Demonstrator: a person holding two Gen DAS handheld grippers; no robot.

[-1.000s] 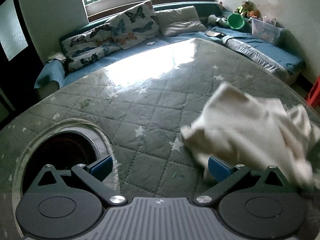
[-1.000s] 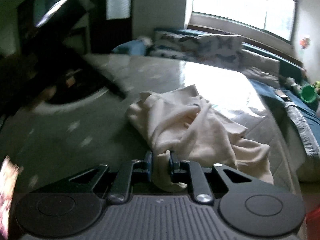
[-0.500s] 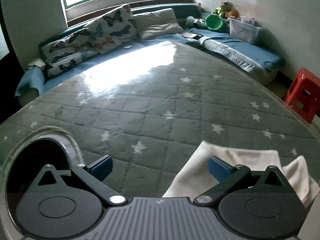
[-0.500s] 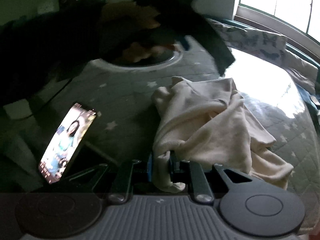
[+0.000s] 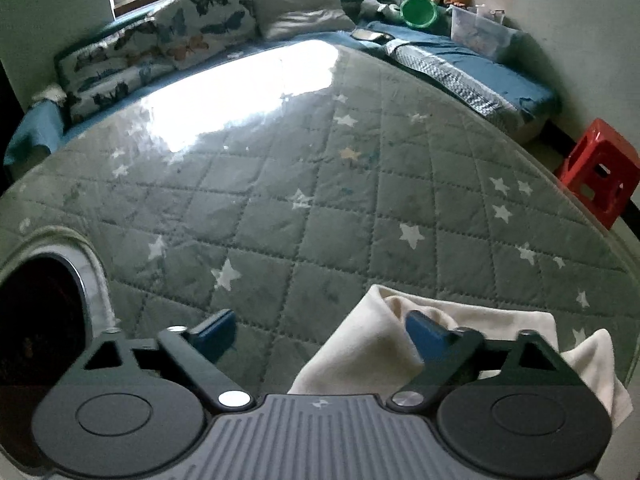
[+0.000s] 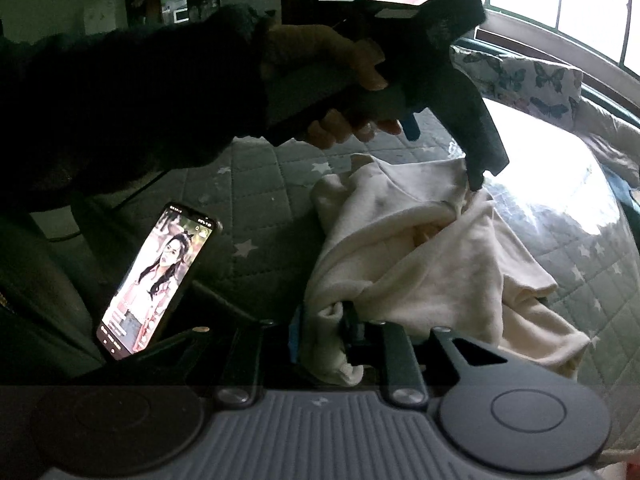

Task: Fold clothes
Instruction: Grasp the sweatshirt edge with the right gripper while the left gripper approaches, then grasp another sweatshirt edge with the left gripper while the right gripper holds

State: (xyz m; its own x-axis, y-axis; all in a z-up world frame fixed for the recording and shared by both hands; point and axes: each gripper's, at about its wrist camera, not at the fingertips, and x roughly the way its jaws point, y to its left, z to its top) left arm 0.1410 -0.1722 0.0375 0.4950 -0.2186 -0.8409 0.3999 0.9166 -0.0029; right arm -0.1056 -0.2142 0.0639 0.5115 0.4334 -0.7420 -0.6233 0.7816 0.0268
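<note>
A crumpled cream garment (image 6: 440, 264) lies on the grey-green quilted cover with stars (image 5: 320, 200). My right gripper (image 6: 324, 332) holds a bunched near edge of it between its fingers, and its jaws are opening. A hand holds my left gripper (image 6: 442, 156) over the garment's far edge, with one fingertip (image 6: 476, 178) pressed into the cloth. In the left wrist view, the left gripper (image 5: 318, 322) stands wide and its jaws are closing. The garment's corner (image 5: 368, 344) lies partly between them, and the right finger (image 5: 424, 330) sits in a fold.
A phone (image 6: 156, 280) with a lit screen leans at the near left of the garment. A round dark opening (image 5: 40, 320) cuts the cover at the left. Butterfly pillows (image 5: 160, 52) and a blue bench line the back. A red stool (image 5: 596, 172) stands at the right.
My left gripper came down onto the garment's far corner and its jaws narrowed a little. The right wrist view swung left and the phone came into sight. The right jaws widened slightly.
</note>
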